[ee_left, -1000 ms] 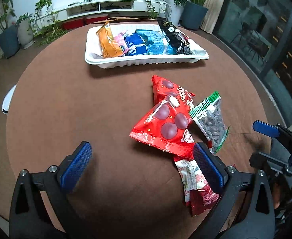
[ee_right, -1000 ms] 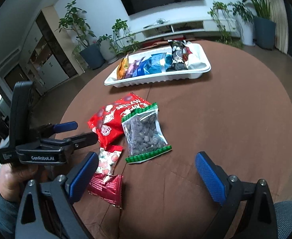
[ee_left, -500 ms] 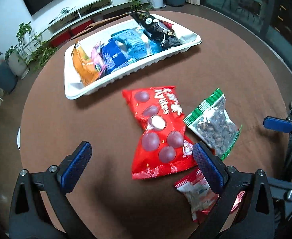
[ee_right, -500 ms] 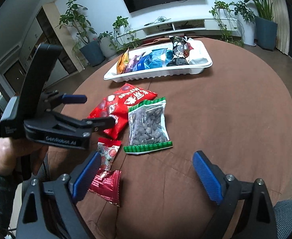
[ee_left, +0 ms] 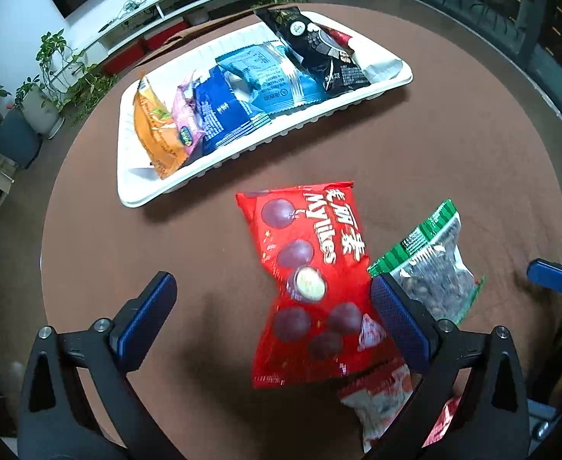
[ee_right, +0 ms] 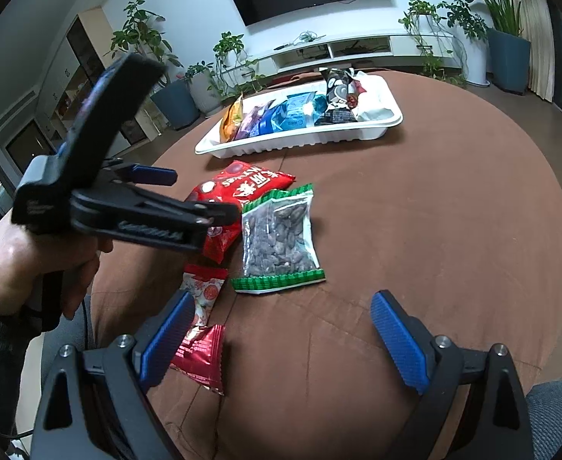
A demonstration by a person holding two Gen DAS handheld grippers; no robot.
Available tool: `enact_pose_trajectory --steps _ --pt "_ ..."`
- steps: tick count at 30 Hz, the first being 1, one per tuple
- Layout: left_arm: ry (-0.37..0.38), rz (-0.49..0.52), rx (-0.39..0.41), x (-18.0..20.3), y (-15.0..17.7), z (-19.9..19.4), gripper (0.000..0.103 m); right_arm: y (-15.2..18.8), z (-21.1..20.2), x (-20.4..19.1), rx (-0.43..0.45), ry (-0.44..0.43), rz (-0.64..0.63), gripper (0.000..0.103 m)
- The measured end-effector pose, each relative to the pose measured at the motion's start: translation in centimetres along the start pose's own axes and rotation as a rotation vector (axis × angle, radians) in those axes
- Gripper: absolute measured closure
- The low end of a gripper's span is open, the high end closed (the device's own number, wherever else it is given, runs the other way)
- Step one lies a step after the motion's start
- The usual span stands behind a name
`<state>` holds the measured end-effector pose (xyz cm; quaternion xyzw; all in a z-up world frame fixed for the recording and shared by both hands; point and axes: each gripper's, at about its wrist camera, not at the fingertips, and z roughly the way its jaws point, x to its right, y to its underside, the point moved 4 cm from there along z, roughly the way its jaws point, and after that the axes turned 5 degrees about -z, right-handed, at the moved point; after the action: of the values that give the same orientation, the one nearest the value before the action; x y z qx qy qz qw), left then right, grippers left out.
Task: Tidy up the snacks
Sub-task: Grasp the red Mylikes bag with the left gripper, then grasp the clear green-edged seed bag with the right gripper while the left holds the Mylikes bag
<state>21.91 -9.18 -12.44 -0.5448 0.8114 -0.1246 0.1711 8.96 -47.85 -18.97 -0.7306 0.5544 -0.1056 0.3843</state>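
Note:
A red Mylikes bag (ee_left: 311, 283) lies on the brown round table, also seen in the right wrist view (ee_right: 242, 188). A clear green-edged nut bag (ee_left: 434, 272) (ee_right: 279, 241) lies beside it. Two small red-and-white packets (ee_left: 380, 402) (ee_right: 202, 326) lie nearest the person. My left gripper (ee_left: 273, 318) is open and empty, above the red bag; it also shows in the right wrist view (ee_right: 200, 195). My right gripper (ee_right: 281, 341) is open and empty, near the table's front edge.
A white tray (ee_left: 127, 188) (ee_right: 303, 142) at the far side holds several snack bags: orange, pink, blue, light blue, black. Plants and a TV shelf stand beyond the table. A chair seat (ee_right: 556, 402) is at the lower right.
My left gripper has risen and moved forward over the red bag, looking more steeply down. My right gripper has barely moved. No snack has moved.

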Motion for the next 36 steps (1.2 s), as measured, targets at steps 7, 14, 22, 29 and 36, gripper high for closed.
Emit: enact_pose_trajectory --steps 7,14,22,29,36 --pt "0.012 0.012 -0.033 0.0 -1.1 2.1 0.013 0.1 0.1 0.0 -0.007 -0.001 -0.005 0.007" --pt "0.117 -0.002 -0.024 -0.1 -1.3 2.8 0.051 0.0 0.4 -0.1 -0.017 -0.001 -0.003 0.008" --pt "0.154 -0.021 0.007 -1.4 -0.5 2.8 0.062 -1.4 0.6 0.0 -0.029 0.026 -0.004 0.008" --pt "0.168 -0.111 0.038 -4.0 2.8 1.1 0.063 -2.8 3.3 0.2 -0.096 0.045 0.016 0.013" --pt "0.198 -0.206 0.063 -6.3 6.4 0.1 0.063 -3.9 6.6 -0.5 -0.171 0.113 -0.052 0.021"
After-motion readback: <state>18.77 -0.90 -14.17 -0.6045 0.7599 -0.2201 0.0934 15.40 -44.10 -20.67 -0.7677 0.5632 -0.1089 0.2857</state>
